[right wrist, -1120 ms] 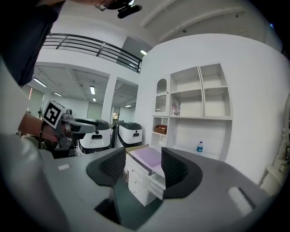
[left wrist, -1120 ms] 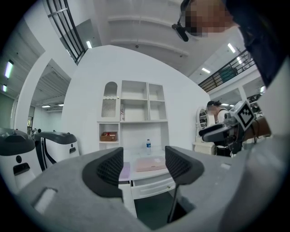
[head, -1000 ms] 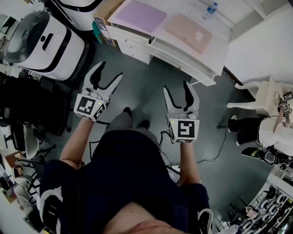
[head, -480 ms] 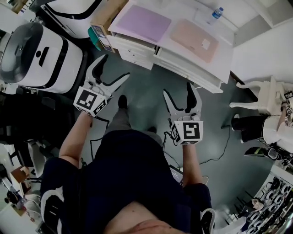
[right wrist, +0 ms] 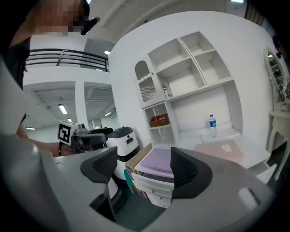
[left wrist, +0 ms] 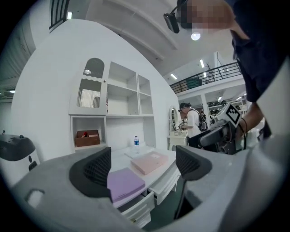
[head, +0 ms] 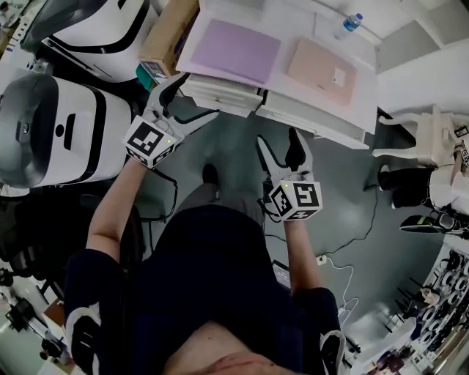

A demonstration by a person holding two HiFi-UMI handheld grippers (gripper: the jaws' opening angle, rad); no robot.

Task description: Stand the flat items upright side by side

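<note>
The 2 flat items lie flat on the white desk (head: 359, 102) in the upper part of the head view. The purple flat item (head: 236, 50) is at upper centre and the pink flat item (head: 321, 68) is to its right, a strip of bare desk between them. Neither is lifted.

The left gripper (head: 193, 97) is at the desk's left front corner, near the drawers (head: 220, 94). Its jaws have just been opening and stand wide with nothing between them. The right gripper (head: 278, 140) is lower, near frame centre over the floor, short of the desk. Its jaws have also just been opening and are released and empty.

The likely troubles, as I judge them:

1. Both items lie flush on the top, so a jaw may skate over a cover instead of getting under an edge. That would shove the item back toward the water bottle (head: 349, 22) at upper right and could tip it.
2. The left gripper is close to the drawers and to the cardboard box (head: 167, 36) at upper left, so a careless reach could clip either.
3. Thin items stood on edge have little footing. If 1 is let go before the other leans against it, it probably falls flat again or slides off the front edge.
</note>
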